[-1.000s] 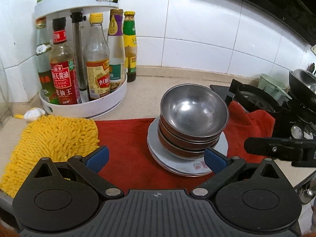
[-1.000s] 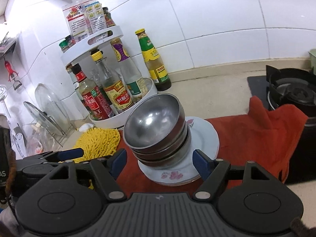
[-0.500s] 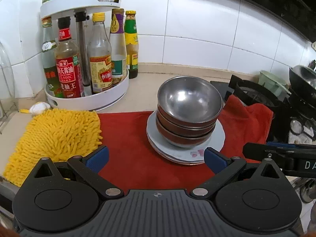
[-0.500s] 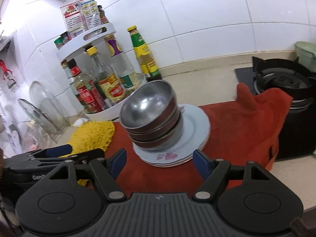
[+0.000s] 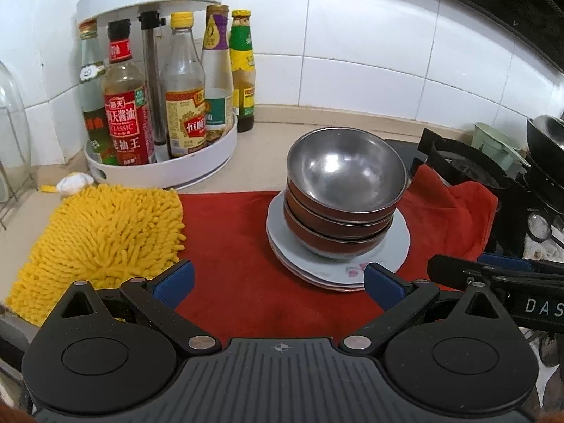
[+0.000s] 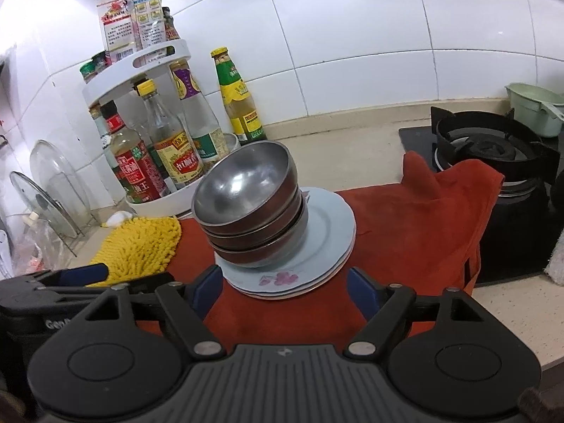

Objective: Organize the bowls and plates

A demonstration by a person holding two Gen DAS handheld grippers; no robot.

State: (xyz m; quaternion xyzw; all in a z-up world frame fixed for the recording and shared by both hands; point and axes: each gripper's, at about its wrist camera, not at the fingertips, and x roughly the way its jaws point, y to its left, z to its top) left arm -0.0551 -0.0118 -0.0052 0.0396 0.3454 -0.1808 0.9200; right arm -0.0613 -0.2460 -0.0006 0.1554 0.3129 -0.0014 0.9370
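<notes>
A stack of three steel bowls [image 5: 343, 190] with reddish-brown outsides sits on a stack of pale plates [image 5: 394, 246] with a pink flower print, on a red cloth [image 5: 239, 264]. The bowls [image 6: 246, 197] and plates [image 6: 328, 225] also show in the right wrist view. My left gripper [image 5: 278, 278] is open and empty, in front of the stack and apart from it. My right gripper [image 6: 283, 287] is open and empty, just short of the plates' near rim. Each gripper shows at the edge of the other's view.
A white two-tier turntable rack [image 5: 169, 172] with sauce bottles stands at the back left. A yellow chenille mat [image 5: 98, 236] lies left of the cloth. A gas hob [image 6: 493, 148] and a green ladle cup [image 6: 535, 105] are at the right. Pot lids [image 6: 49, 190] stand in a rack at far left.
Both grippers have drawn back from the stack, so the bowls and plates look smaller and farther. The stack has not moved. Both grippers stay open.
</notes>
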